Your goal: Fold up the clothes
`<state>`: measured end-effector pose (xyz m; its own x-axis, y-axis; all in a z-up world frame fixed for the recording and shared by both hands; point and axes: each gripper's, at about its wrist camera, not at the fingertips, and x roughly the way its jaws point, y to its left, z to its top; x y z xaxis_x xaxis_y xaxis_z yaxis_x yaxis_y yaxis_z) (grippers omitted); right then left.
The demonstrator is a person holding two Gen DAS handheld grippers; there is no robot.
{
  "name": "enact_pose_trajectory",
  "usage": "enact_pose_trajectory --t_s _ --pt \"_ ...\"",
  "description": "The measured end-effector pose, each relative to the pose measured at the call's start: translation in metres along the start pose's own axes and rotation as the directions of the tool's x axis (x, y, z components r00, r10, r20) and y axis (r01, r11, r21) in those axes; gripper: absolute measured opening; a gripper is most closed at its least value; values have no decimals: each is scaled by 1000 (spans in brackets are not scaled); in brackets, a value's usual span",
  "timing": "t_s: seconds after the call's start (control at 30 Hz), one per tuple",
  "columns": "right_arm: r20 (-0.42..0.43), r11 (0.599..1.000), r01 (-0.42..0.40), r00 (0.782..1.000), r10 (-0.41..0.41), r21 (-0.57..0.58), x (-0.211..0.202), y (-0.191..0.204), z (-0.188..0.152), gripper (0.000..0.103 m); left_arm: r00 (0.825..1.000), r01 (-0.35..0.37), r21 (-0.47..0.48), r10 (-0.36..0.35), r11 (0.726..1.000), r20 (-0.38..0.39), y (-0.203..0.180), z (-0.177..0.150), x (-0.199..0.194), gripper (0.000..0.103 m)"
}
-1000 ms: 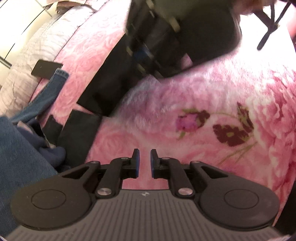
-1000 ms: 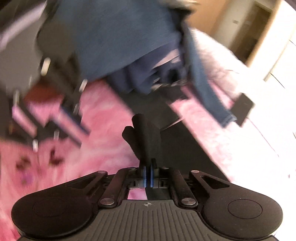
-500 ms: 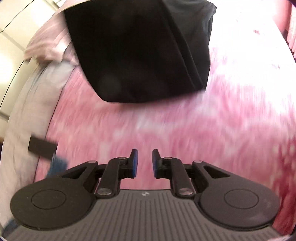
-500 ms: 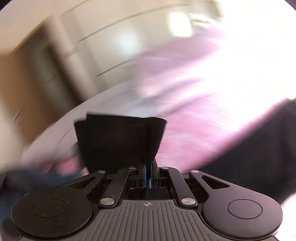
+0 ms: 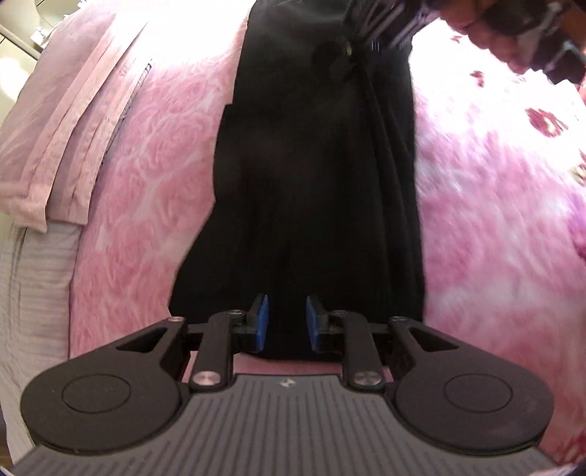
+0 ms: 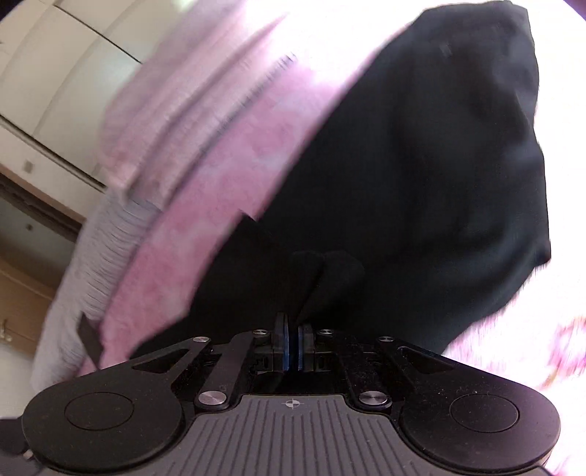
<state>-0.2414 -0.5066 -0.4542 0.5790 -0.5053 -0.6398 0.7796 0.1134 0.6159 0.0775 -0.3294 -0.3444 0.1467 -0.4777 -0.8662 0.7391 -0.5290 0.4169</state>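
**Black garment stretched over the pink bed**

The black garment (image 5: 315, 175) lies as a long dark strip on the pink rose-patterned blanket (image 5: 146, 190), running from the left gripper (image 5: 286, 324) toward the far side of the bed. The left gripper's blue pads (image 5: 262, 322) stand apart and its jaws are opening — the garment's near edge shows in the gap, but the pads do not press on it. In the right wrist view the same garment (image 6: 421, 175) spreads wide and blurred; the right gripper (image 6: 292, 348) has its fingers pressed together, pinching a fold of the black cloth that rises just beyond them.

No container is in view. Along the blanket's left edge lies a folded pale pink sheet (image 5: 62, 121) over a grey ribbed bedspread (image 5: 33, 285). At the top right of the left wrist view, a person's hand (image 5: 487, 33) shows among dark hardware — too blurred to read further.
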Motion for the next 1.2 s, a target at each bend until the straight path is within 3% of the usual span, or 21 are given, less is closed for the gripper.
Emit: enact_pose_trajectory --t_s 0.3,0.5,0.6,0.67,0.73,0.87,0.9,1.0,1.07,1.13,1.2 --pt "-65 998 58 996 -57 10 13 -26 10 3 999 4 46 -2 999 -34 9 27 35 21" --pt "-100 998 60 993 -59 2 16 -32 11 3 999 -3 46 5 999 -47 21 23 50 22" --pt "-126 998 56 991 -55 10 24 -32 13 3 999 0 25 1 1000 -45 36 16 58 28" --pt "-122 997 79 989 -78 1 21 -26 14 10 999 0 10 0 1000 -45 46 9 63 29" --pt "-106 994 111 988 -112 -12 14 -19 14 16 999 36 -37 -37 999 -32 59 -1 67 29" --pt "-65 985 171 983 -172 -11 -10 -2 3 18 993 116 -106 -113 988 32 82 -18 59 30" --pt "-67 985 171 983 -172 -9 -15 5 -4 21 992 120 -93 -117 988 45 85 -23 54 31" --pt "-84 987 157 984 -159 -32 -26 29 -31 47 991 98 6 -98 995 86 90 -42 43 34" --pt "-108 987 142 983 -149 -74 -29 51 -55 49 991 53 139 -68 989 112 86 -59 42 35" --pt "-130 978 126 980 -149 -168 -29 80 -80 49 986 -3 278 -43 961 159 78 -75 43 35" --pt "-135 923 107 977 -167 -370 -26 120 -108 49 970 -61 427 -48 902 240 66 -91 44 35"
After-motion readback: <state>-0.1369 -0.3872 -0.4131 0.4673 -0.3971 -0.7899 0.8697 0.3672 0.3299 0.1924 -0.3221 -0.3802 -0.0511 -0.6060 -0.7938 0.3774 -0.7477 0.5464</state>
